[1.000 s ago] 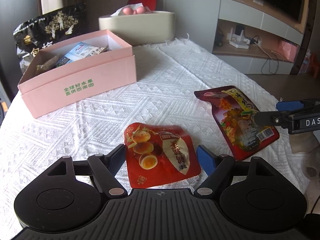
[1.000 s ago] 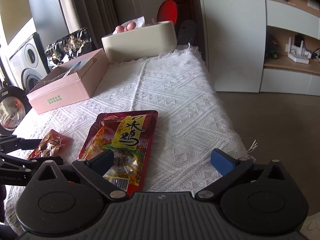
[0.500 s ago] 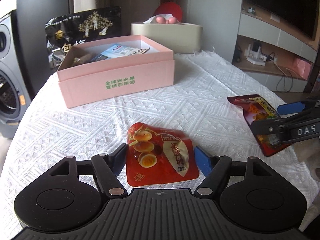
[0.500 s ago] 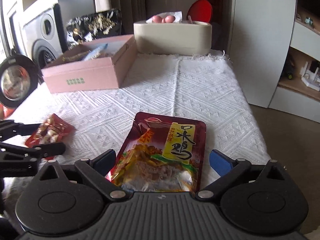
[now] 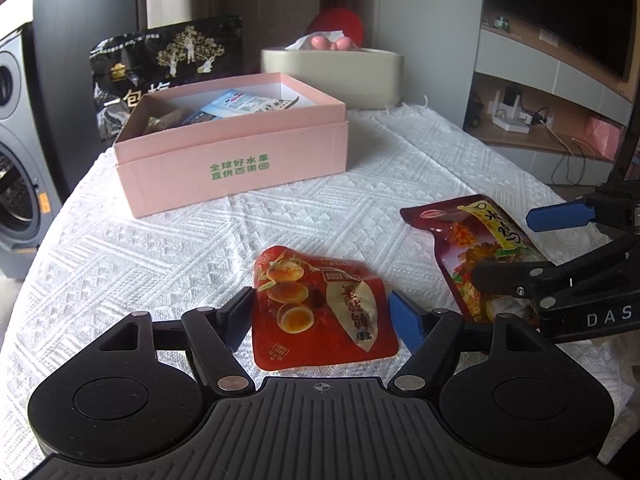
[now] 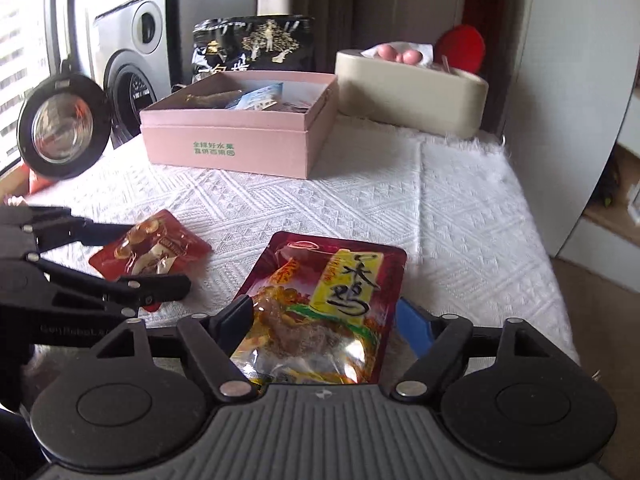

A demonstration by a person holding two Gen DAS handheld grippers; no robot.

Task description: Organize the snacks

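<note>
Left wrist: left gripper [image 5: 322, 308] fingers spread wide around the egg packet [image 5: 322, 312], which lies flat on the tablecloth [image 5: 160, 248] in front of the pink box [image 5: 232, 164]. Closing on slack film could make it slip. Half a second ago the box sat farther off.

Right wrist: right gripper [image 6: 326, 316] fingers wide astride the chicken pouch [image 6: 324, 308], also short of the box [image 6: 240, 136]. Fingers have narrowed since, now close to the pouch edges.

Two snack pouches [image 5: 326, 312] [image 5: 476, 252]; one pink box [image 5: 236, 160] — two grippers [image 5: 320, 312] [image 6: 326, 322].
</note>
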